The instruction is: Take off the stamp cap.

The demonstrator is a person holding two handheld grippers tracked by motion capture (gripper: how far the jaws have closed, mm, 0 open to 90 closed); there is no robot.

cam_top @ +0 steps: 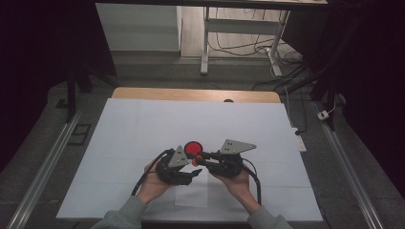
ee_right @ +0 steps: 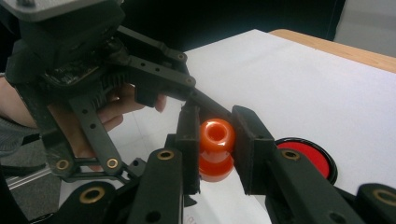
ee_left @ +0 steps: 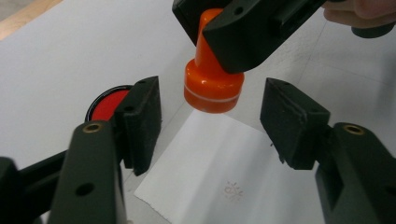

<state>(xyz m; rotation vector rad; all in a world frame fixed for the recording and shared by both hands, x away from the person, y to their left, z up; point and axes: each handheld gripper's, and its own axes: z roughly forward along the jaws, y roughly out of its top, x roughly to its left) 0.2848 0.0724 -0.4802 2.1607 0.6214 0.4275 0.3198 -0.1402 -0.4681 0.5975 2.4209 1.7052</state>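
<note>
The left gripper (ee_left: 210,126) waits with its fingers (ee_left: 140,121) spread wide either side of the orange stamp (ee_left: 212,86), likely to take it or steady it. The stamp hangs just above the paper slip (ee_left: 210,172) (a faint print already marks it), clamped by the right gripper (ee_right: 215,140). The red ink pad (cam_top: 193,148) sits close behind on the tabletop (cam_top: 143,124), clear of the way.

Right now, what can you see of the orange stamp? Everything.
The orange stamp looks like glossy plastic: a knob-topped handle with a dimple in its top, a narrow neck and a wider round base with a pale ring near the bottom edge. It is roughly upright, lifted over the white paper sheet. The right gripper is shut on its handle; the left gripper is open around it, apart from it. A red ink pad lies beside it.
</note>
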